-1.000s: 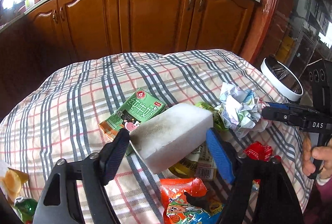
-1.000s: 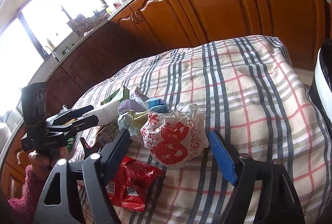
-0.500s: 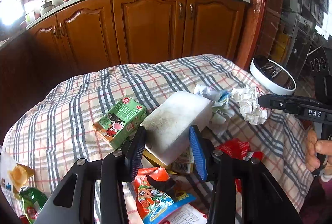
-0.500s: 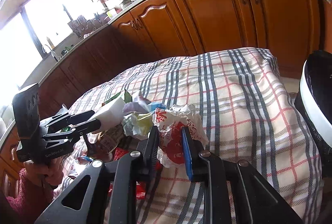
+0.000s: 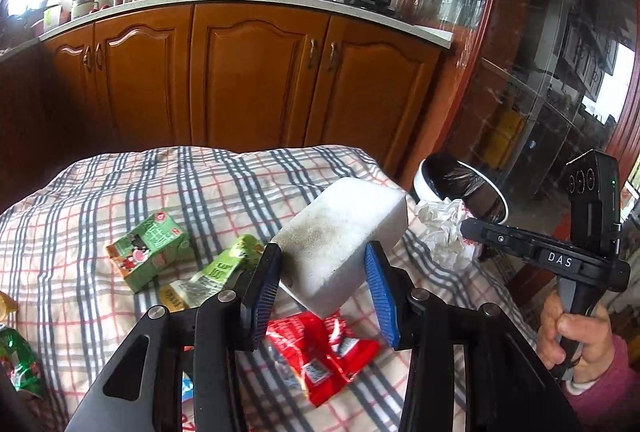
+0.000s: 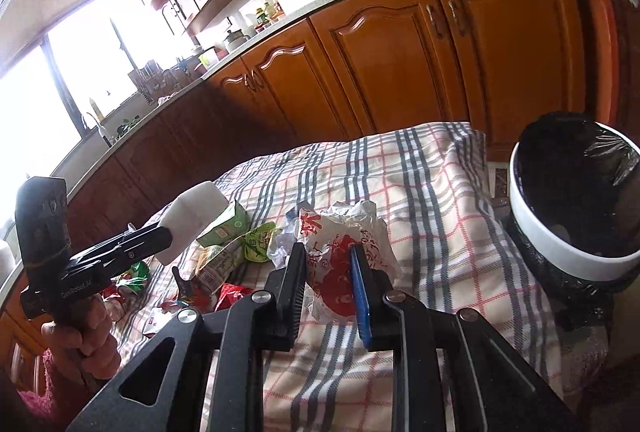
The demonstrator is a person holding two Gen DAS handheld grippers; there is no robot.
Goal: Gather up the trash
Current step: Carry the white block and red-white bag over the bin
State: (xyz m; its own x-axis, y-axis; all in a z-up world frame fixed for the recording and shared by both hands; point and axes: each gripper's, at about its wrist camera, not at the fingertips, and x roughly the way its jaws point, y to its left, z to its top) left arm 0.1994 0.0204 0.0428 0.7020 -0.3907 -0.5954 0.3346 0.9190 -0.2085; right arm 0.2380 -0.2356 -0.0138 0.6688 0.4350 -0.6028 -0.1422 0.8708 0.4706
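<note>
My left gripper (image 5: 322, 264) is shut on a white foam block (image 5: 340, 236) and holds it above the checked tablecloth (image 5: 80, 199). My right gripper (image 6: 328, 264) is shut on a crumpled white and red paper wrapper (image 6: 340, 232), lifted off the cloth. A white trash bin with a black liner (image 6: 572, 191) stands off the table's right edge; it also shows in the left wrist view (image 5: 464, 187). In the right wrist view the left gripper (image 6: 160, 240) holds the foam block (image 6: 192, 216) at left.
On the cloth lie a green drink carton (image 5: 150, 246), a green wrapper (image 5: 224, 264), a red snack packet (image 5: 320, 356) and more wrappers at the left edge (image 5: 16, 360). Wooden kitchen cabinets (image 5: 256, 71) stand behind the table. A glass cabinet (image 5: 520, 71) is at right.
Both grippers closed on their items and lifted them. The left one raised the foam block and moved right toward the bin; the right one carried the wrapper toward the bin.
</note>
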